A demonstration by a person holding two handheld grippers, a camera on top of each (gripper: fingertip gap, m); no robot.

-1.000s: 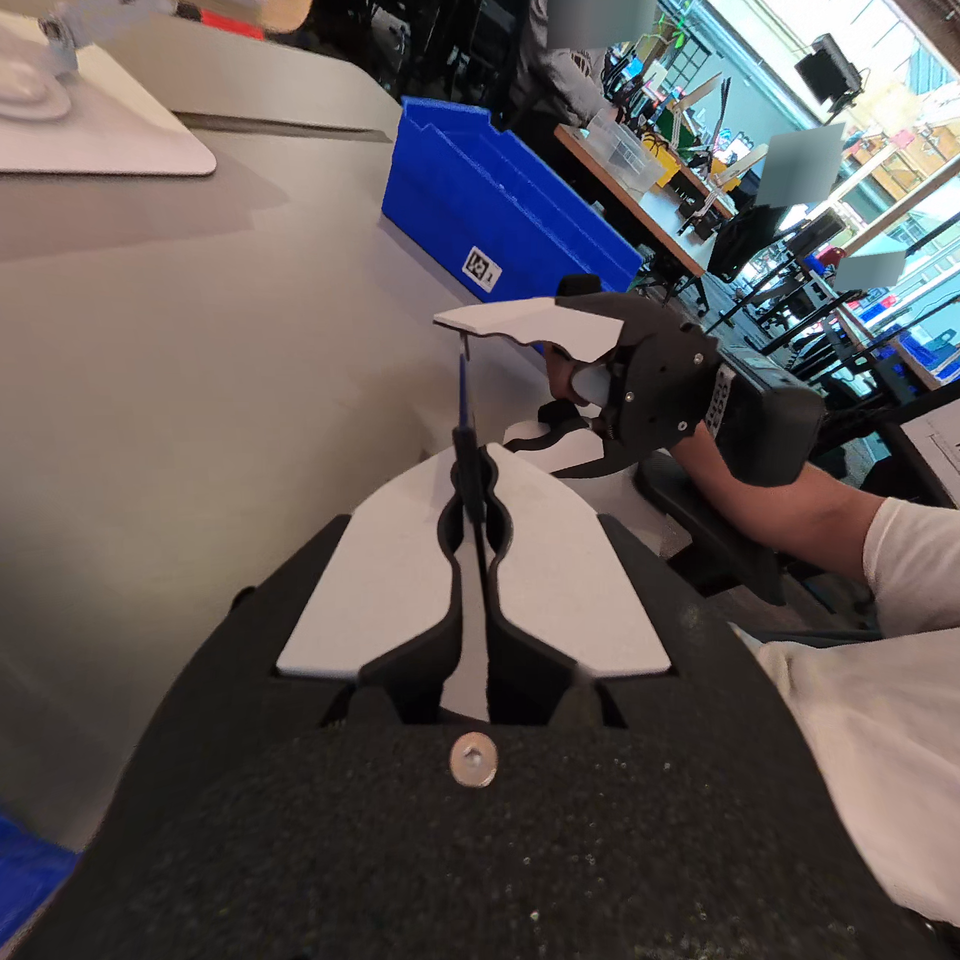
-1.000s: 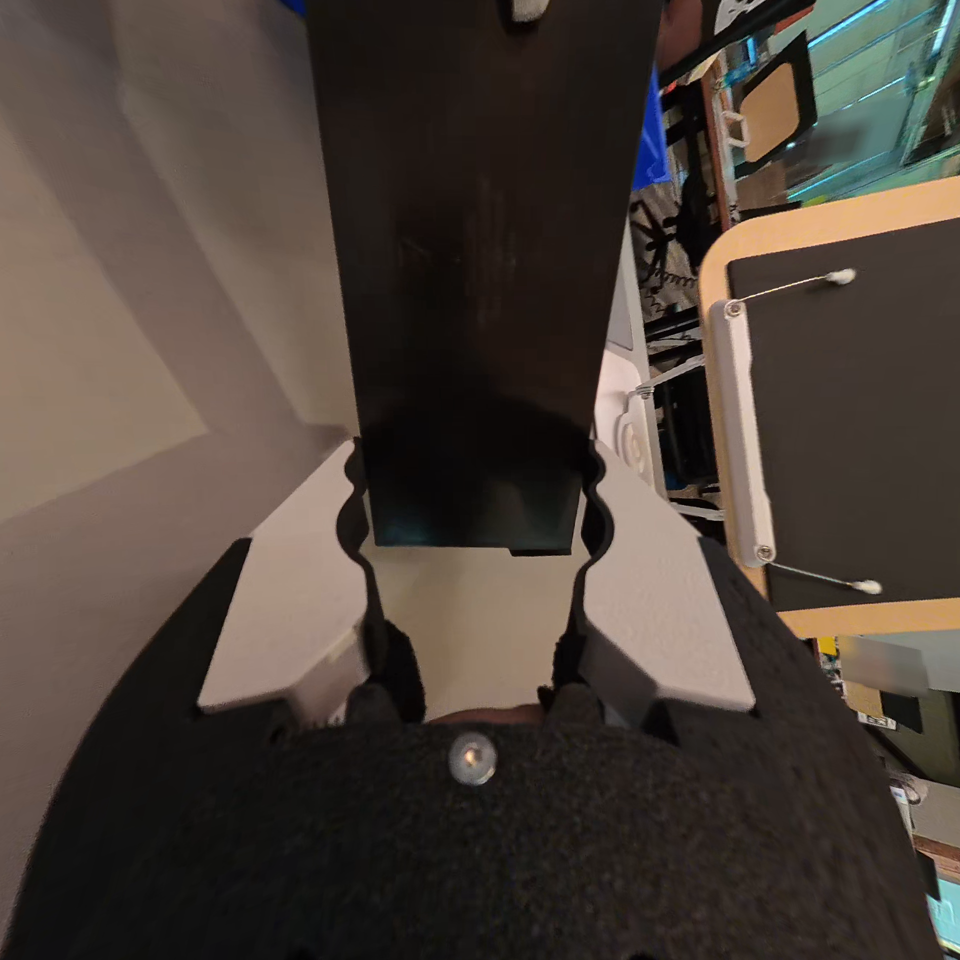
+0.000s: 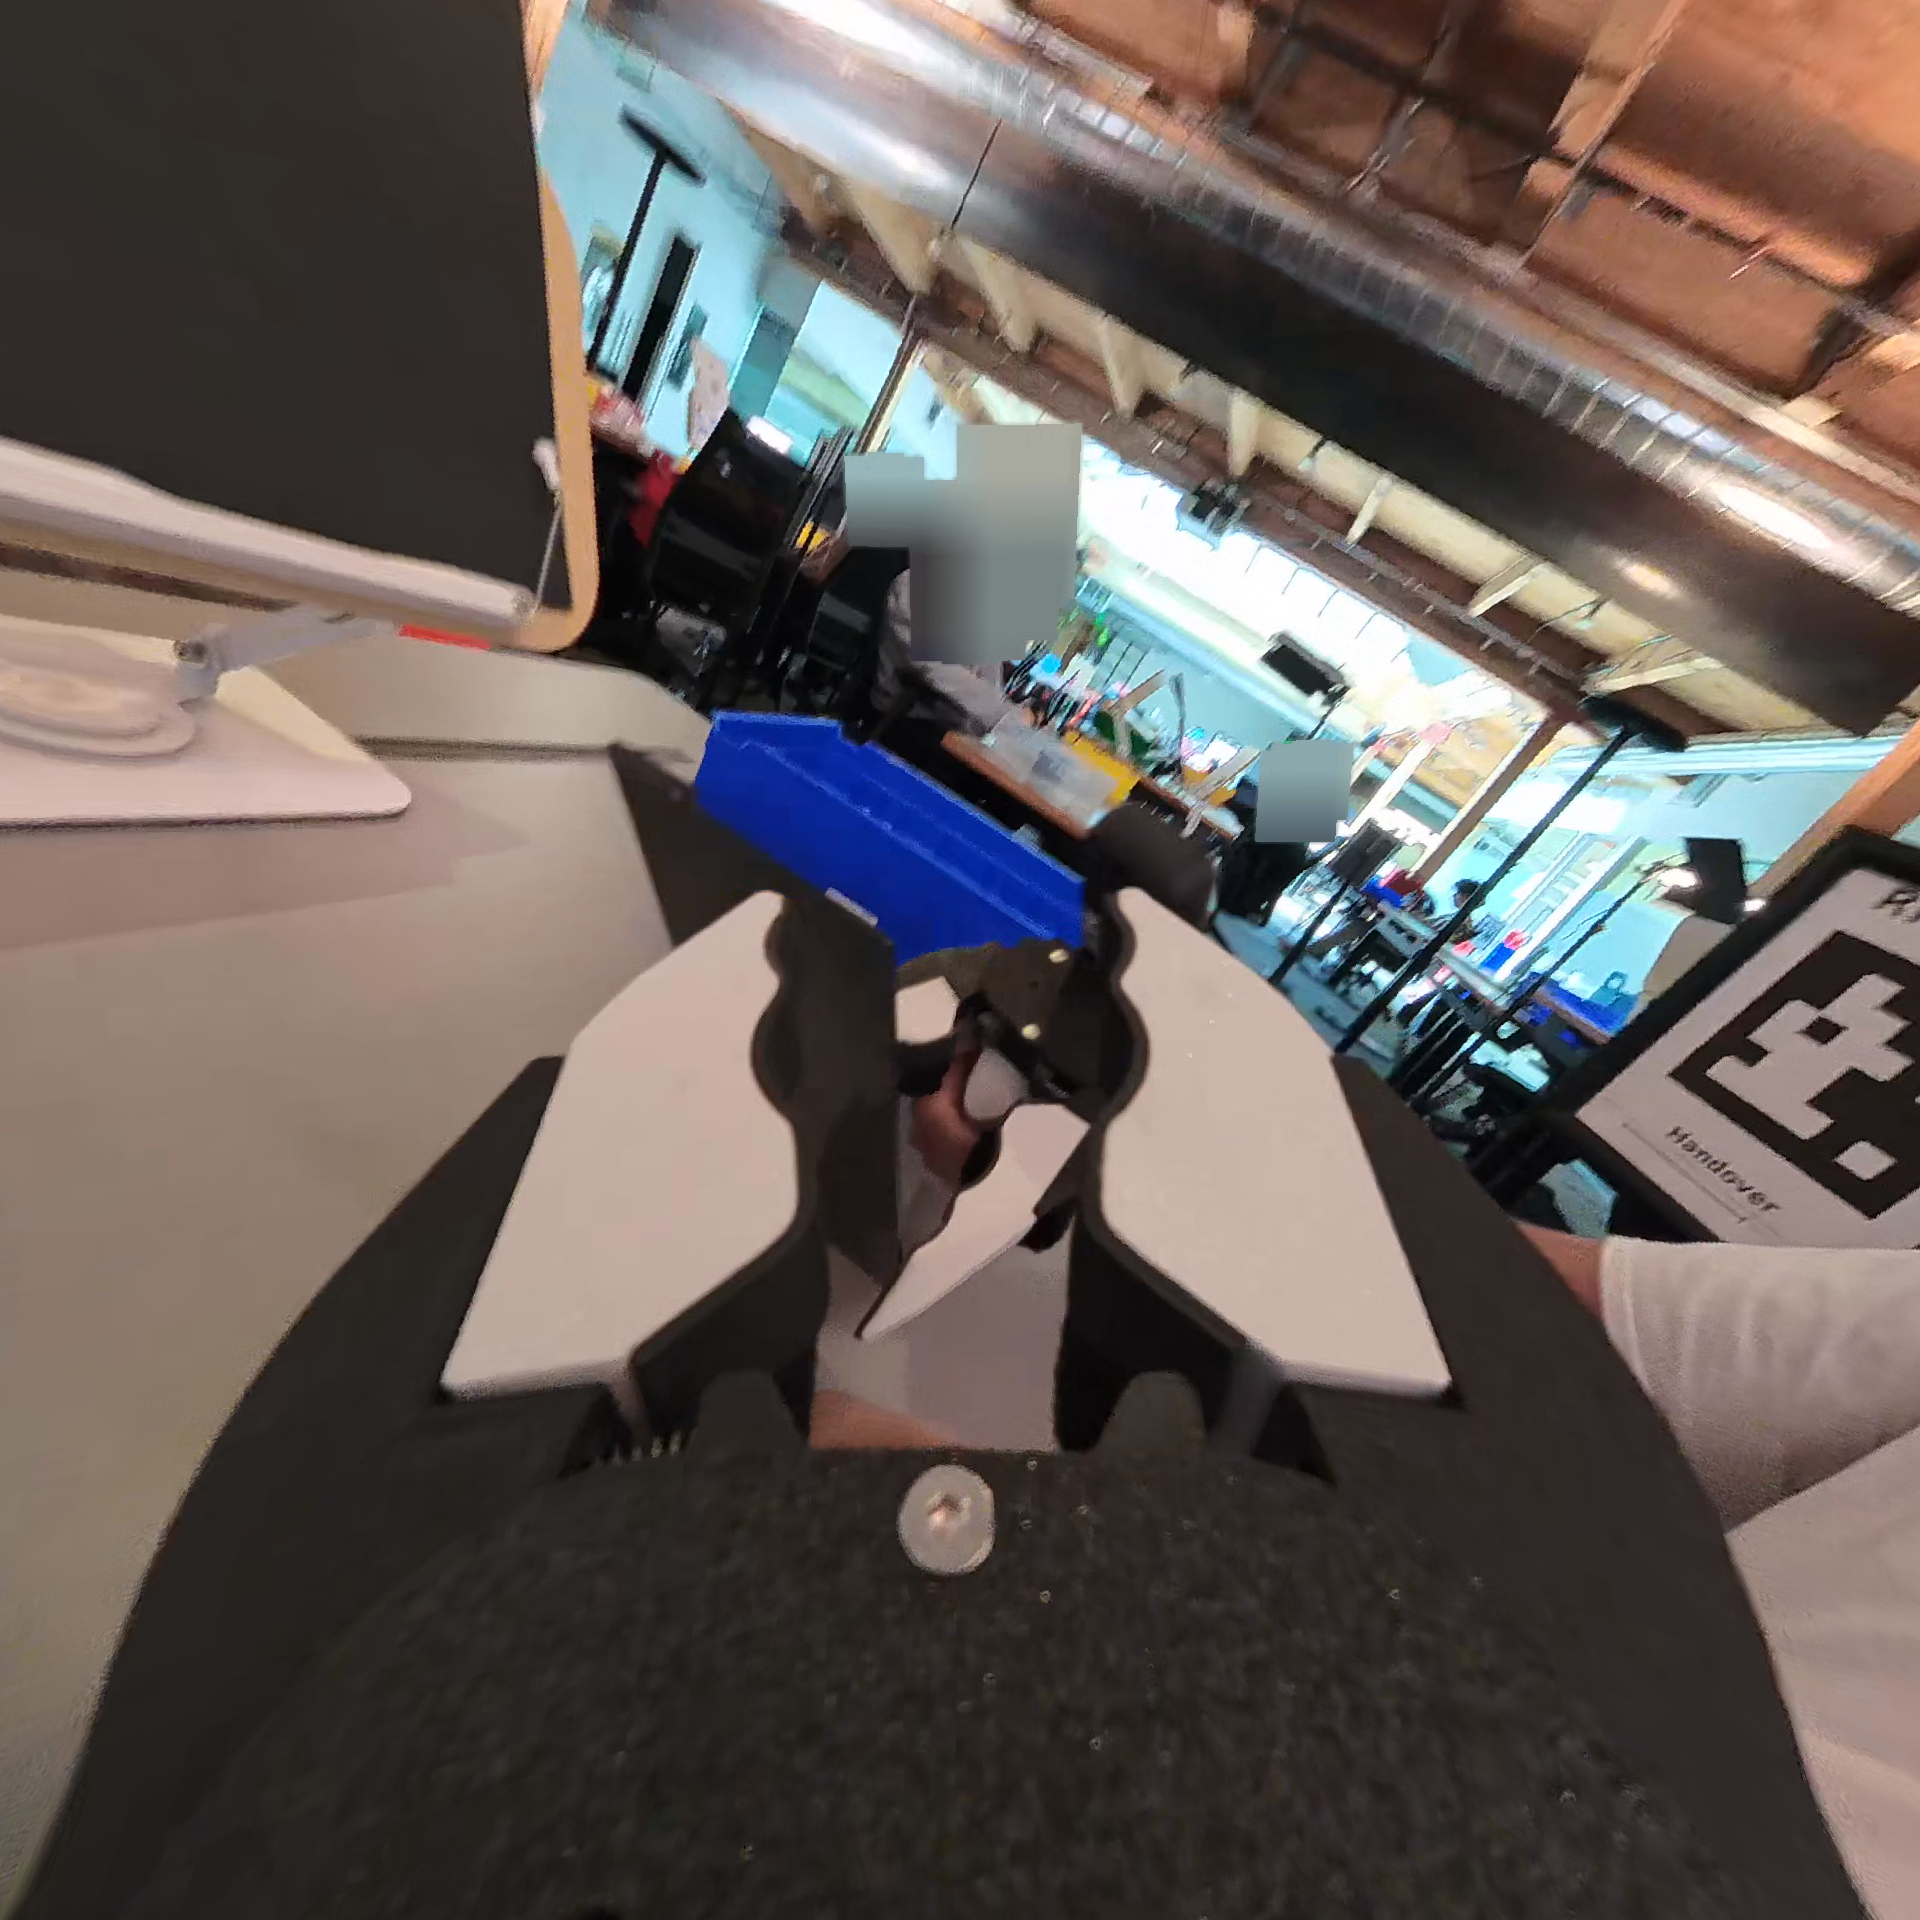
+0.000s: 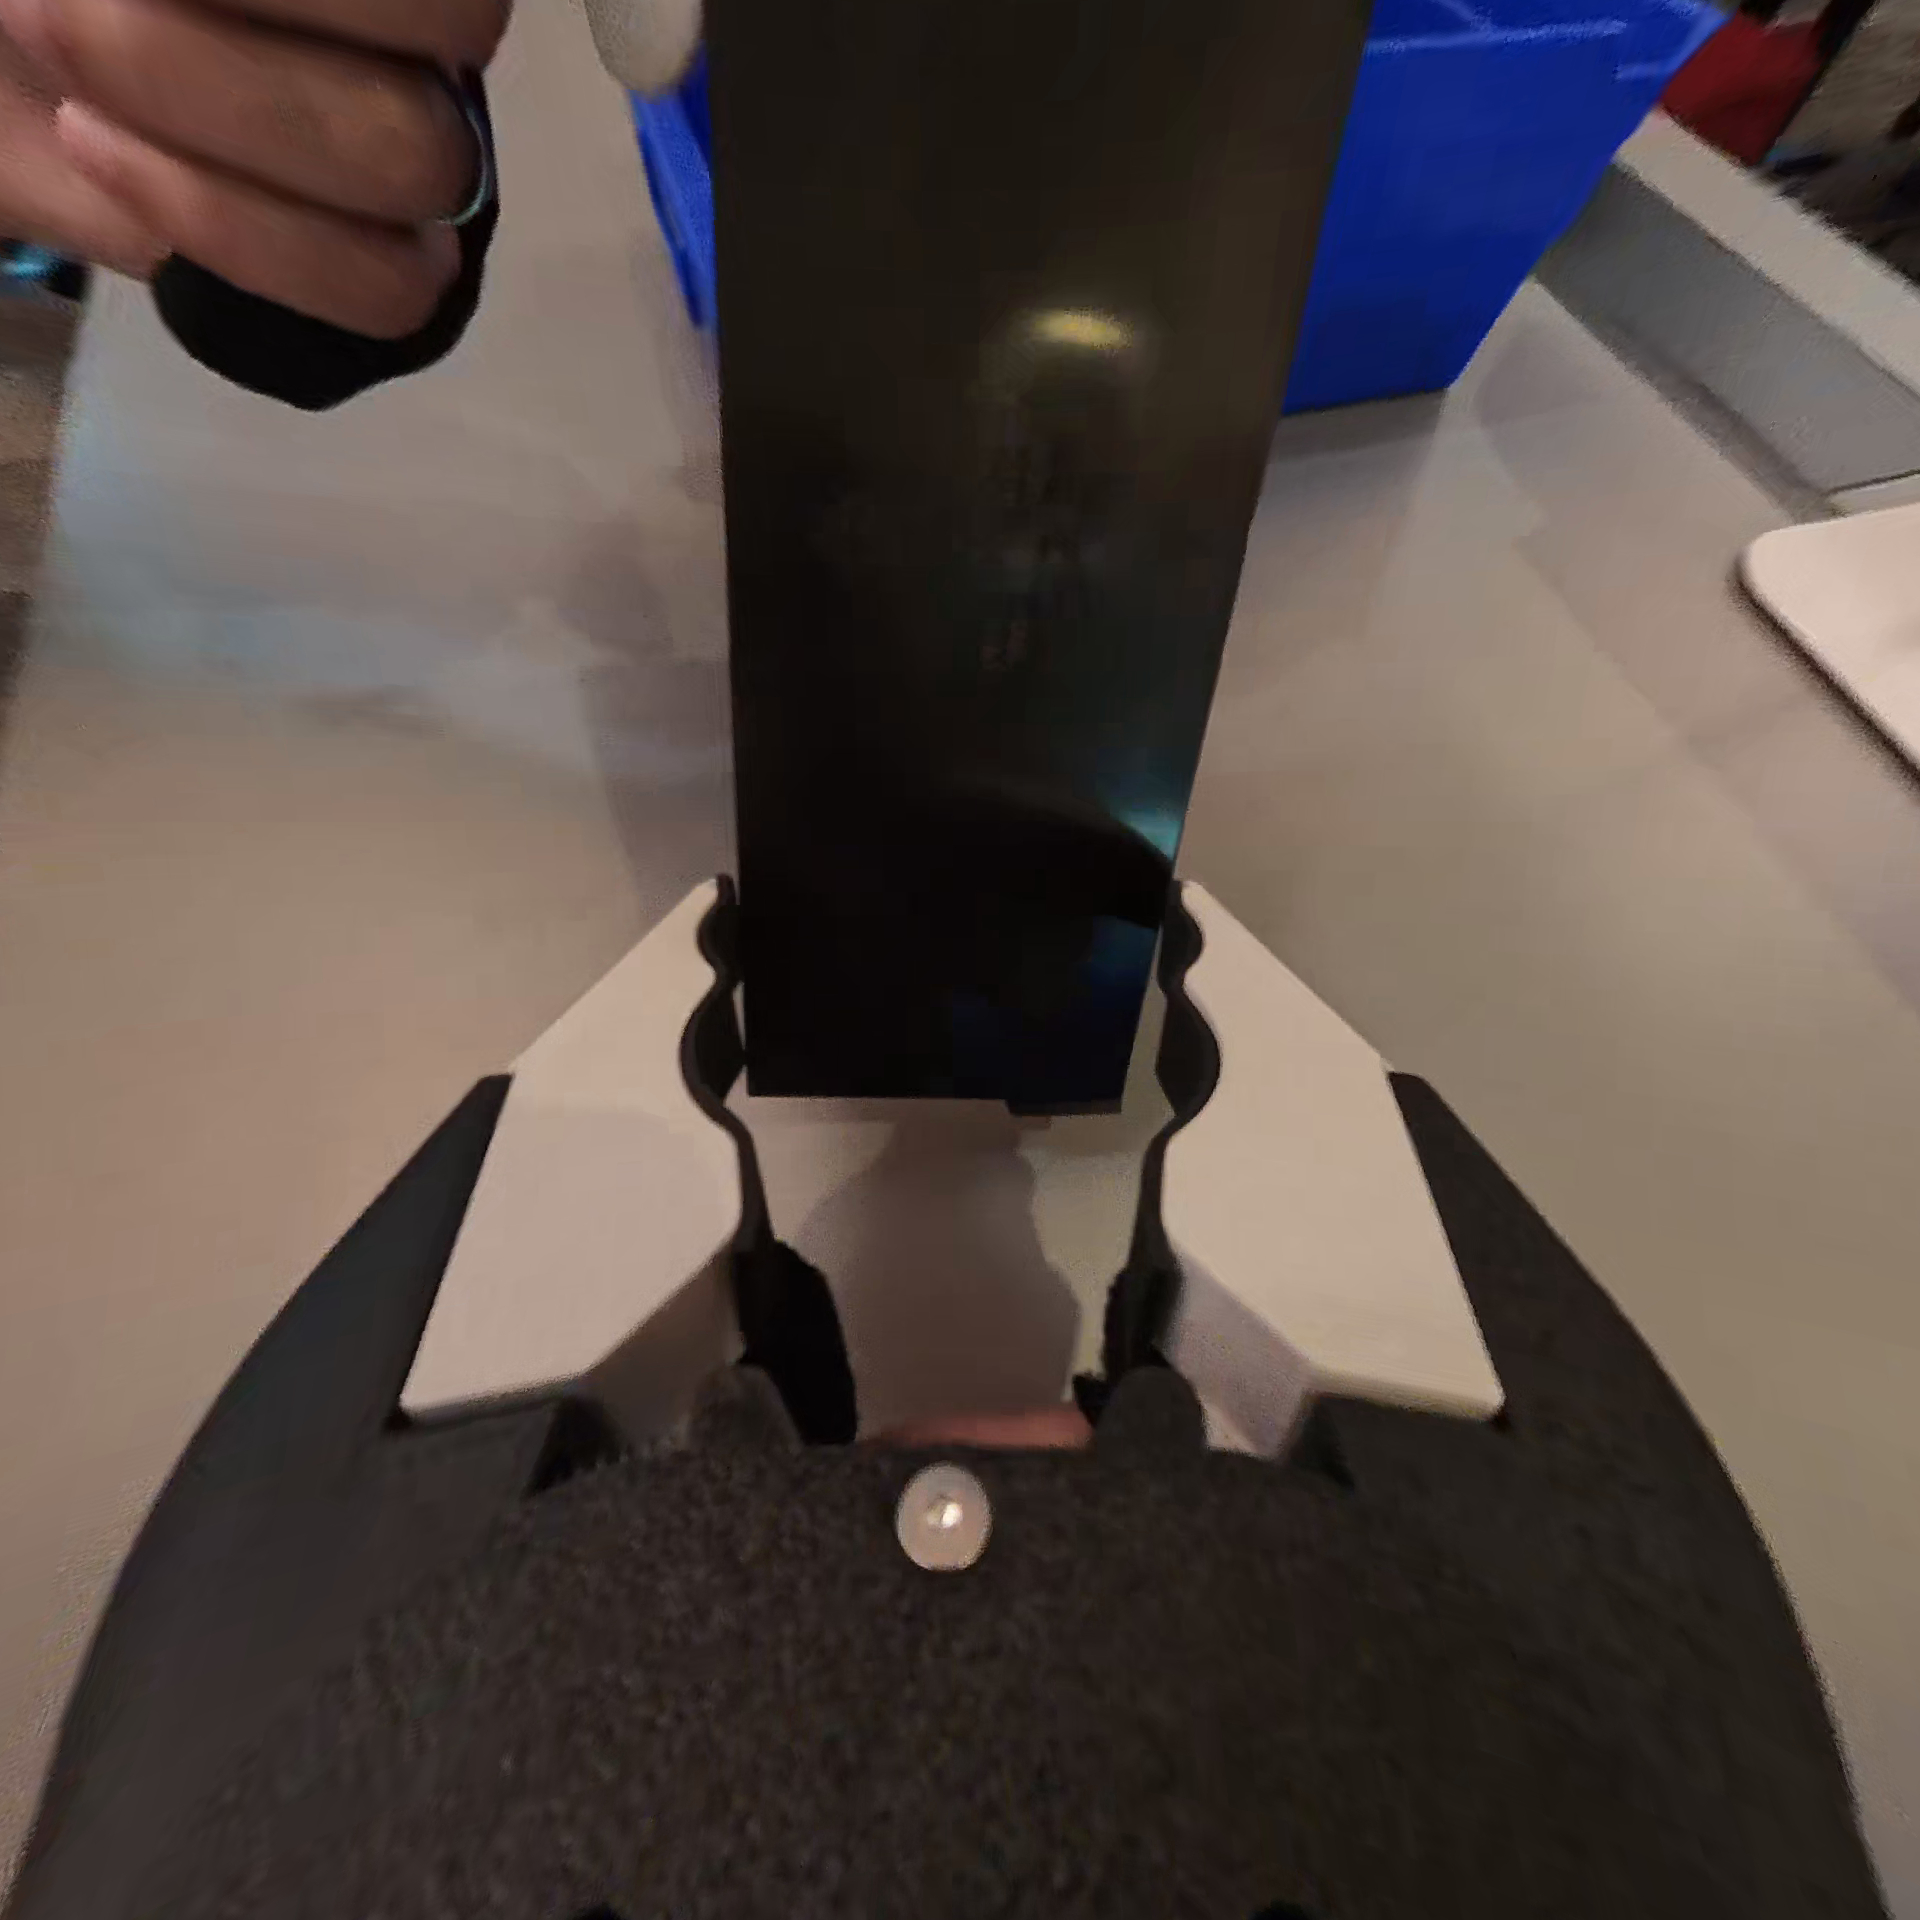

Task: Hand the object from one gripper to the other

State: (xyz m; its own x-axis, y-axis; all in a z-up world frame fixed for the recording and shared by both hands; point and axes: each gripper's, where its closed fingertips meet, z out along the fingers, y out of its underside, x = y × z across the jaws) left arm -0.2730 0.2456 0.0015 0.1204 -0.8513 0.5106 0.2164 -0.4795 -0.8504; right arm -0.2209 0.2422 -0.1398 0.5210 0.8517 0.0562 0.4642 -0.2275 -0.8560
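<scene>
Right wrist view: flat, glossy black panel (image 4: 987,623) gripped by its two side edges between the right gripper (image 4: 951,894) fingers, jutting forward above the grey tabletop (image 4: 364,727), with a blue bin (image 4: 1455,208) behind and a hand (image 4: 260,156) at top left. Left wrist view alone: left gripper (image 3: 951,914) fingers spread wide, holding nothing. One second earlier: pinched tight on the panel's thin edge.
</scene>
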